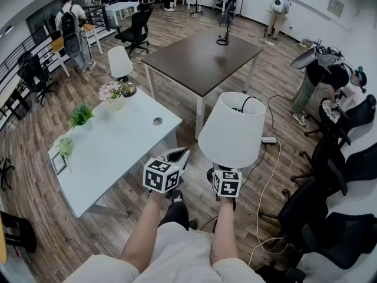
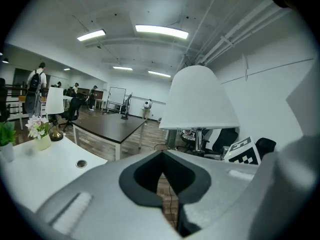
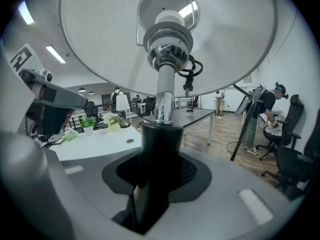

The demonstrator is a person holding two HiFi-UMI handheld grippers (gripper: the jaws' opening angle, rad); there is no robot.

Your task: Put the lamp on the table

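The lamp has a white conical shade point(image 1: 232, 128) and a chrome-and-black stem point(image 3: 158, 149). My right gripper point(image 1: 226, 175) is shut on the black lower part of the stem and holds the lamp upright above the wooden floor, just right of the white table point(image 1: 126, 143). In the right gripper view the shade point(image 3: 170, 34) fills the top, seen from beneath. My left gripper point(image 1: 177, 155) is shut and empty, beside the lamp and near the table's corner. The lamp point(image 2: 199, 101) appears to the right in the left gripper view, with those jaws pressed together.
On the white table stand a second white lamp point(image 1: 121, 65), a flower vase point(image 1: 112, 96) and two small plants point(image 1: 80, 115). A dark table point(image 1: 203, 55) lies beyond. Black office chairs point(image 1: 330, 205) and a white cable point(image 1: 268, 181) are at the right. People stand around the room.
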